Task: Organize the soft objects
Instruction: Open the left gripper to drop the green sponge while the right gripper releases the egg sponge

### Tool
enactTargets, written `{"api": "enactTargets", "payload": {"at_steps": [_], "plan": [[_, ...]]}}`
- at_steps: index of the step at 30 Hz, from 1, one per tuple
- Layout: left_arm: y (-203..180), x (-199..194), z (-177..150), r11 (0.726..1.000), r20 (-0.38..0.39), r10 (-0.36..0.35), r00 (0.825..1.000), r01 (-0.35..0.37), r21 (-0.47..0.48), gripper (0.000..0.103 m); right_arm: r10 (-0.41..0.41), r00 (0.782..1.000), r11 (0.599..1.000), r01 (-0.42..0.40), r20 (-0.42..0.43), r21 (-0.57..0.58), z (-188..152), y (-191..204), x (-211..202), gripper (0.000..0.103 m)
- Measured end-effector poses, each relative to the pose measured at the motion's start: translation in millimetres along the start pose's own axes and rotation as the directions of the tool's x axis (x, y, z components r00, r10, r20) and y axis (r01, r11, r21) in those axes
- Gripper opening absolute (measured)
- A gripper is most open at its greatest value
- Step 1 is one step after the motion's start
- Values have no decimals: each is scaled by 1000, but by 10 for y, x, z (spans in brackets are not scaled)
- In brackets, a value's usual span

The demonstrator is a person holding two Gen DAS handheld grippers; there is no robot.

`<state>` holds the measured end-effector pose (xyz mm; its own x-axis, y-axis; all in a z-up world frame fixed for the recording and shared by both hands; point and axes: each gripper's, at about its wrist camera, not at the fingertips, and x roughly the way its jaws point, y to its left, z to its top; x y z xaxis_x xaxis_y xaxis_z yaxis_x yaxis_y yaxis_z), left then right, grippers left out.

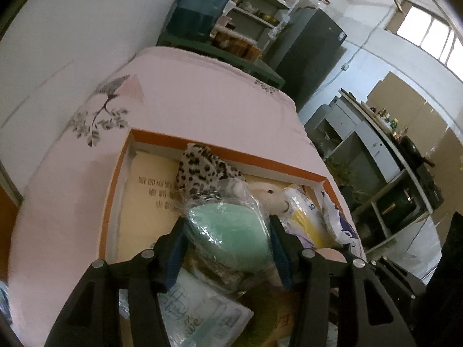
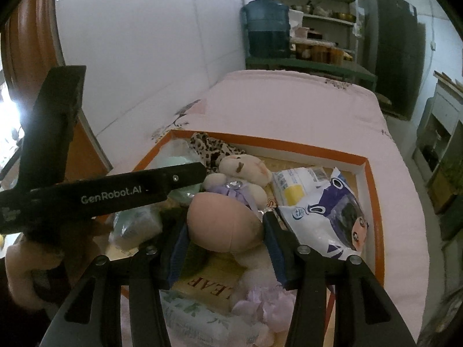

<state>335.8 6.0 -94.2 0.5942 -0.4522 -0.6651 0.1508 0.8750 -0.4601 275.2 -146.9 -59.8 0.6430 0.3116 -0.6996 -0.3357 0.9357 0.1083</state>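
Left gripper (image 1: 227,231): pads sit on both sides of the green sponge (image 1: 228,235), which is in clear wrap. Contact looks real on both flanks, so I'm calling it a grip. Sponge is over the middle of the orange-rimmed box (image 1: 220,150), above the pile.

Right gripper (image 2: 225,235): same picture with the pink sponge (image 2: 224,221), egg-shaped, both pads against its sides. Held, over the near half of the box.

Box sits on a pink bedspread (image 1: 196,92). In it: leopard-print cloth (image 1: 199,170) draped at the far wall, cream plush (image 2: 246,173) with a purple bow just behind the pink sponge, yellow-and-white packet (image 2: 292,185) to its right, white-and-purple bag (image 2: 327,217) against the right wall. Nearest me there's a floral pack (image 2: 199,315) and a board marked "LEAF" (image 2: 211,283), partly hidden by my fingers.

Left tool's black body crosses the right camera's left side, so the stuff under it is hard to read, possibly more wrapped green foam.
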Motion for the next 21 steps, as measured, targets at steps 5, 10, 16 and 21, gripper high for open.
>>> {"api": "enactTargets", "payload": {"at_steps": [5,10,16,21], "plan": [[91,5,-2,996,6,-69,998,70,-49,63,-14,1000,1000,14,8,-18,-13,17,18,63],[155,-37,16,985,30,-136,990,139,-103,69,-25,999,999,26,25,-32,-17,40,-9,69],[132,-123,31,978,54,-168,984,173,-114,74,-28,998,999,29,52,-21,-9,32,-116,69],[65,-210,22,979,67,-172,983,178,-97,74,-33,997,999,34,67,-19,-7,43,-196,69]]}}
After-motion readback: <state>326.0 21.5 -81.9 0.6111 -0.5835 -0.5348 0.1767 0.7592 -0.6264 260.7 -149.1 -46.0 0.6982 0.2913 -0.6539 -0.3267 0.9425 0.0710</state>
